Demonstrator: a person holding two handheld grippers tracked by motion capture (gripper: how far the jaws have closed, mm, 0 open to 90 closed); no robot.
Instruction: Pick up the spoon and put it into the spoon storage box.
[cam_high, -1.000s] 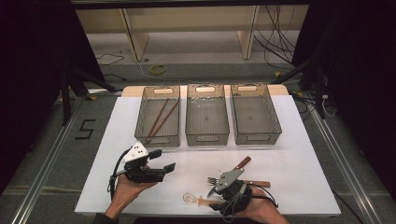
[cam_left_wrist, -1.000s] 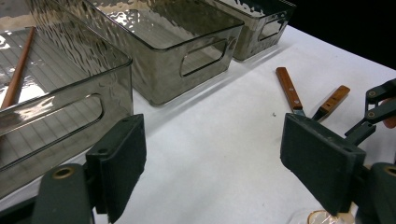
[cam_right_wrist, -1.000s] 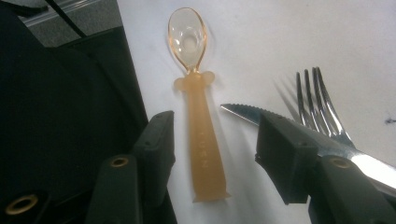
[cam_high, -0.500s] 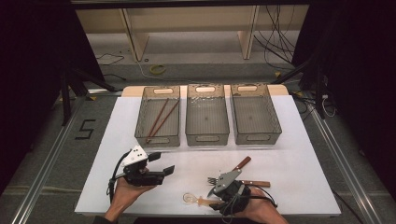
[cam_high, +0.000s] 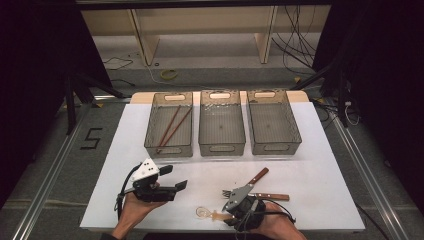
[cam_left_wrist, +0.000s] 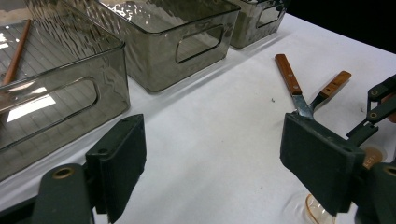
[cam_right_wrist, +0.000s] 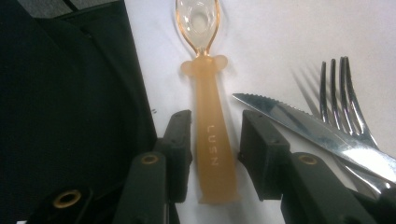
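On my far left, the left bin (cam_high: 169, 131) holds a pair of brown chopsticks (cam_high: 170, 127) lying at a slant inside it; the middle bin (cam_high: 222, 145) and the right bin (cam_high: 273, 142) stand just beside it in a row across the back of the white tabletop (cam_high: 320, 165). Nearer to me, my left tool (cam_high: 175, 179) hangs over the tabletop in my left hand (cam_high: 134, 210), its jaws spread wide with nothing between them; in the left gripper view they frame bare white surface in front of the bins. Further right, close to the front edge, lies the orange spoon (cam_right_wrist: 207, 112), translucent, its clear bowl pointing away from my right tool (cam_right_wrist: 214, 140) and its flat handle, lettered on top, running straight back between the two jaws. My right tool has just been closing on that handle: the jaws stand on either side of it, and a thin gap shows at each side, so the pads are not yet pressing on it. Just to the right of the spoon, a knife (cam_right_wrist: 299, 127) with a serrated blade lies across a fork (cam_right_wrist: 343, 100), both touching each other on the tabletop; in the high view their brown wooden handles reach out to the right past my right hand (cam_high: 277, 227).
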